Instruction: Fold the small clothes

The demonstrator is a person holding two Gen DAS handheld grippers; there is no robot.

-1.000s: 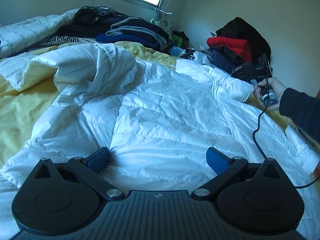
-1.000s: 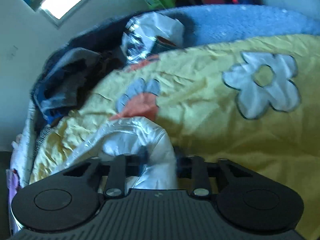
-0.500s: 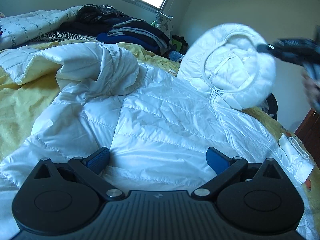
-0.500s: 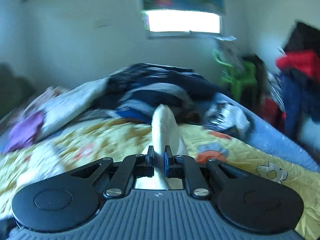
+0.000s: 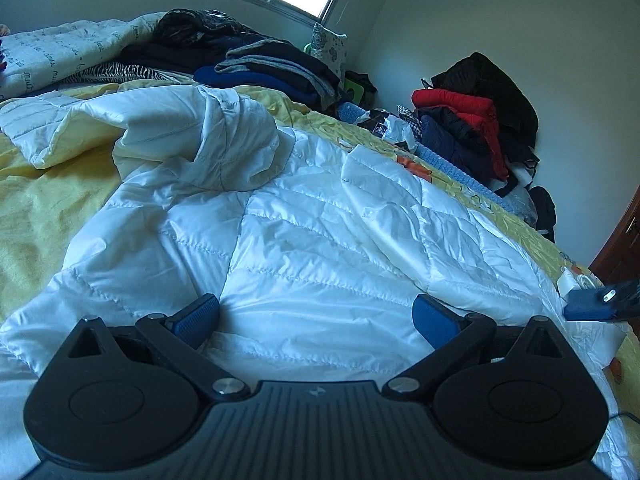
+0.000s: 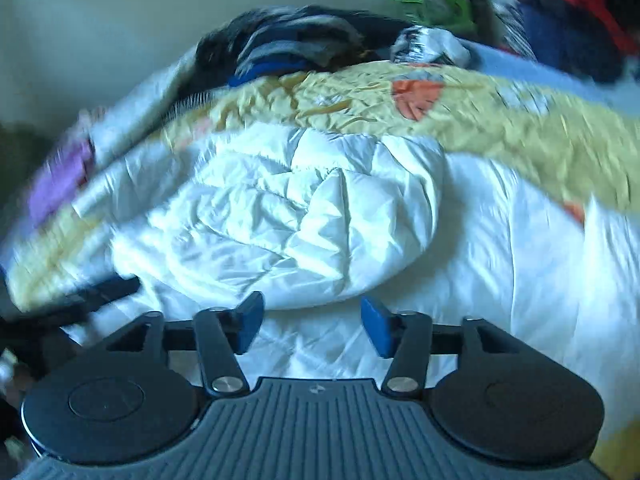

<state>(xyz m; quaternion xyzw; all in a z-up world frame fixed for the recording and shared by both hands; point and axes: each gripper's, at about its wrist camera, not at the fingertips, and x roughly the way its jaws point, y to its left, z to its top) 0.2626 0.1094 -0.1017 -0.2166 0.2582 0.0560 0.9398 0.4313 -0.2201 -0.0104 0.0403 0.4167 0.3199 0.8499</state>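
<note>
A white quilted puffer jacket (image 5: 312, 236) lies spread on the yellow bedspread (image 5: 44, 208). Its hood (image 5: 404, 216) is folded down flat onto the body, and one sleeve (image 5: 168, 128) is bunched at the upper left. My left gripper (image 5: 316, 316) is open and empty, low over the jacket's near part. My right gripper (image 6: 312, 324) is open and empty just above the jacket (image 6: 304, 220); that view is blurred. One blue pad of the right gripper (image 5: 588, 308) shows at the right edge of the left wrist view.
Stacks of folded dark clothes (image 5: 264, 68) lie at the head of the bed under the window. A heap of red and dark jackets (image 5: 472, 128) stands at the right wall. A patterned white quilt (image 5: 52, 56) lies far left. A wooden door edge (image 5: 620, 248) is at right.
My right gripper carried the hood up and over, laid it down on the jacket's body and opened. It now sits low at the jacket's right side. My left gripper stayed put.
</note>
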